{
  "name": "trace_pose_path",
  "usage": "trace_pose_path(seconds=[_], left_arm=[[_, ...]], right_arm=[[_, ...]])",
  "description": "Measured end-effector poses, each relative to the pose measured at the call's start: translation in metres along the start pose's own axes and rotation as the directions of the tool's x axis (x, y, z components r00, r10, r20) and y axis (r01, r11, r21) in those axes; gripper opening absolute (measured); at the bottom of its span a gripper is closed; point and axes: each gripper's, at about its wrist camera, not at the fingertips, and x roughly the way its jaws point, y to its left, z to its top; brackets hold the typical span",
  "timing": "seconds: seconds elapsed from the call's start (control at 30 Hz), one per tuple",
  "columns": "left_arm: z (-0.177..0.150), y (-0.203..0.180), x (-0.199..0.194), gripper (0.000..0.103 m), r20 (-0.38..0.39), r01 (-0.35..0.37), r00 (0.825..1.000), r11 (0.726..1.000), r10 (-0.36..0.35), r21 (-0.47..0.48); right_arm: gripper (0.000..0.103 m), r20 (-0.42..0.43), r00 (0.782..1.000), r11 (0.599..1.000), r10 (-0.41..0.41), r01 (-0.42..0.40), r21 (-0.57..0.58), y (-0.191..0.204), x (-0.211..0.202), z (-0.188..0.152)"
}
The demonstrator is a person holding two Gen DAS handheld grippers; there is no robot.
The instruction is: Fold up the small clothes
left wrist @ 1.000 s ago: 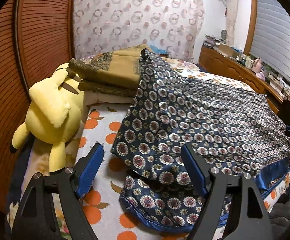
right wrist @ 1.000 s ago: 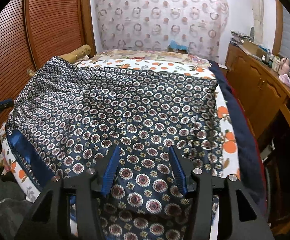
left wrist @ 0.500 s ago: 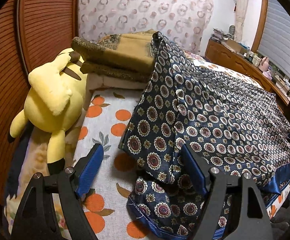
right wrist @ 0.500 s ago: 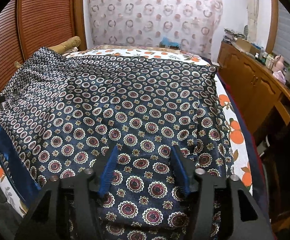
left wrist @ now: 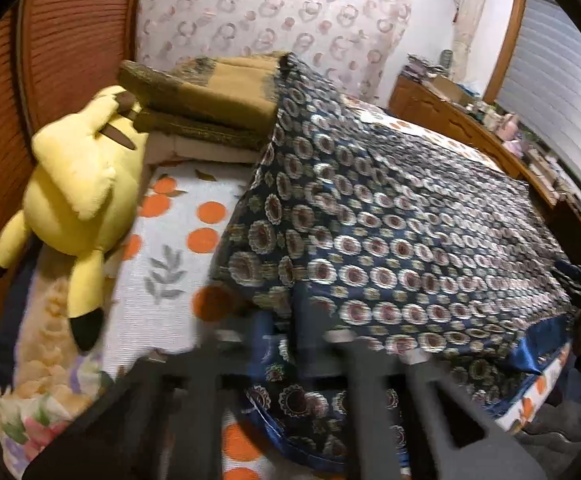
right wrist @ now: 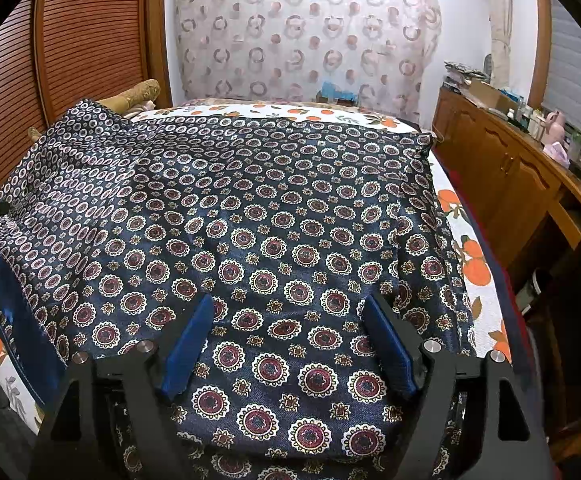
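Right wrist view: the bed (right wrist: 475,300), under its white sheet printed with oranges, fills nearly everything ahead of the right gripper (right wrist: 290,344) and serves as the folding surface. Spread over most of it is the task's thing, a navy patterned garment (right wrist: 274,216) with ringed medallions. It lies directly beneath and in front of this gripper and runs away toward the curtain (right wrist: 306,40). Its far-left part rides up over a stack of folded blankets (left wrist: 218,100), likely only because the stack stands in the way. Laid out this flat, the cloth looks ready for a first fold. Left of this gripper a plain blue band (right wrist: 18,320) marks the garment's near edge, hanging toward the bed's side.

The right gripper is spread wide, its blue pads (right wrist: 188,344) apart over the fabric with nothing between them. Whether they touch the cloth I cannot tell. It seems poised low over the near hem, a sensible place to take hold.

In the left wrist view the left gripper (left wrist: 290,344) is badly smeared by motion. Its dark frame reads as sitting over the garment's rumpled near corner, but whether it is spread or pinching cloth I cannot tell. That corner is probably its target, since matching holds on both sides would let the hem lift evenly. A yellow plush toy (left wrist: 78,204) lies left of it against the wooden wardrobe (left wrist: 30,80), clear of the work.
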Motion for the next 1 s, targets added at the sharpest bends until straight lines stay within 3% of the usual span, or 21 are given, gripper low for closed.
trace_pose_path(seconds=[0.2, 0.3, 0.4, 0.47, 0.53, 0.73, 1.0], left_arm=[[0.014, -0.017, -0.021, 0.004, 0.087, 0.038, 0.995, 0.999, -0.040, 0.030], [0.029, -0.028, -0.033, 0.004, 0.127, 0.103, 0.986, 0.994, -0.106, 0.028], [0.044, -0.044, -0.042, 0.004, 0.169, 0.101, 0.979, 0.993, -0.111, 0.067], [0.056, -0.057, -0.044, 0.004, 0.185, 0.141, 0.970, 0.986, -0.156, 0.090], [0.070, -0.068, -0.042, 0.004, 0.182, 0.193, 0.961, 0.975, -0.210, 0.106], [0.112, -0.124, -0.037, 0.004, 0.194, 0.222, 0.943, 0.944, -0.272, 0.245], [0.136, -0.186, -0.031, 0.004, 0.164, 0.326, 0.905, 0.889, -0.392, 0.323]], right_arm=[[0.079, -0.005, 1.000, 1.000, 0.005, -0.005, -0.004, 0.001, -0.001, 0.001], [0.079, -0.017, 1.000, 1.000, 0.015, -0.015, 0.007, -0.002, -0.003, 0.003], [0.079, -0.013, 0.999, 0.999, 0.031, -0.031, 0.038, -0.010, -0.007, 0.005], [0.079, -0.005, 1.000, 0.999, 0.022, -0.022, 0.050, -0.016, -0.011, 0.005], [0.079, 0.004, 1.000, 0.998, 0.018, -0.018, 0.060, -0.022, -0.015, 0.006], [0.079, 0.031, 1.000, 0.995, 0.005, -0.008, 0.099, -0.039, -0.028, 0.006], [0.079, 0.043, 0.999, 0.992, 0.007, -0.012, 0.123, -0.054, -0.036, -0.002]])
